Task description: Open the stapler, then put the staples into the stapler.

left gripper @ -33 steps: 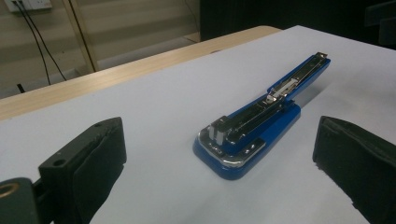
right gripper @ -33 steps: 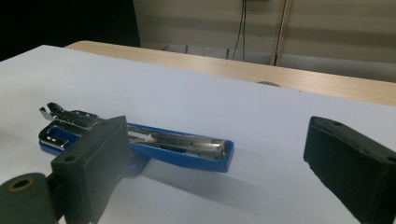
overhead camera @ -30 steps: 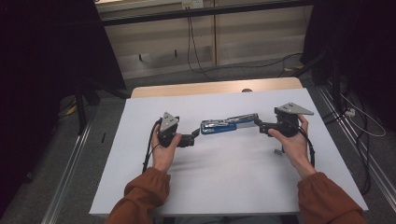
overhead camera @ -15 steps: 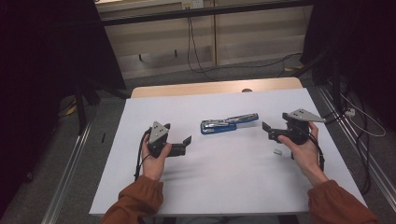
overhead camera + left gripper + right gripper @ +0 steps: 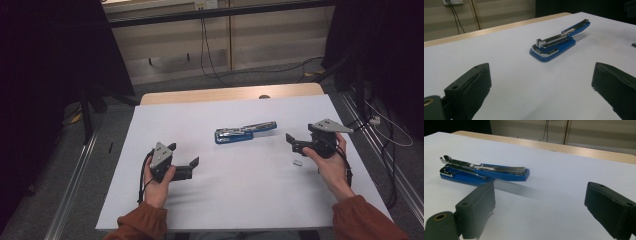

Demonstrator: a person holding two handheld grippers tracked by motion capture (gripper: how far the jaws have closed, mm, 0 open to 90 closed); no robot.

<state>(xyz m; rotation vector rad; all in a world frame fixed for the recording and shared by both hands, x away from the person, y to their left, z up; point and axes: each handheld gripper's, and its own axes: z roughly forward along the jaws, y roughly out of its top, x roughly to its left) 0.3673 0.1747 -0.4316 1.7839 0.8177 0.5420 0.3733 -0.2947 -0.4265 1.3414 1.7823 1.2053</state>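
While both hands hung back from the middle of the table [image 5: 150,210], this is what I saw:

Stapler: a blue stapler [image 5: 245,133] lay on the white sheet, near the middle and a little toward the far side, its top arm swung up off the base so the chrome rail showed.
Stapler, left gripper view: it [image 5: 559,42] lay ahead and well apart from the jaws, nose end nearer the camera.
Stapler, right gripper view: it [image 5: 484,172] lay just past the left-hand jaw, not touched by it.
Left gripper: the left gripper [image 5: 180,161] sat low over the sheet on the left, jaws spread wide and released, with bare white surface between them.
Right gripper: the right gripper [image 5: 292,142] stood on the right, pointed at the stapler, jaws wide apart and gripping nothing.
Small piece: a tiny pale object [image 5: 297,162] lay on the sheet just beside the right hand [image 5: 330,165]; I could not tell what it was.
Far edge: a strip of bare wood [image 5: 225,94] showed beyond the sheet.
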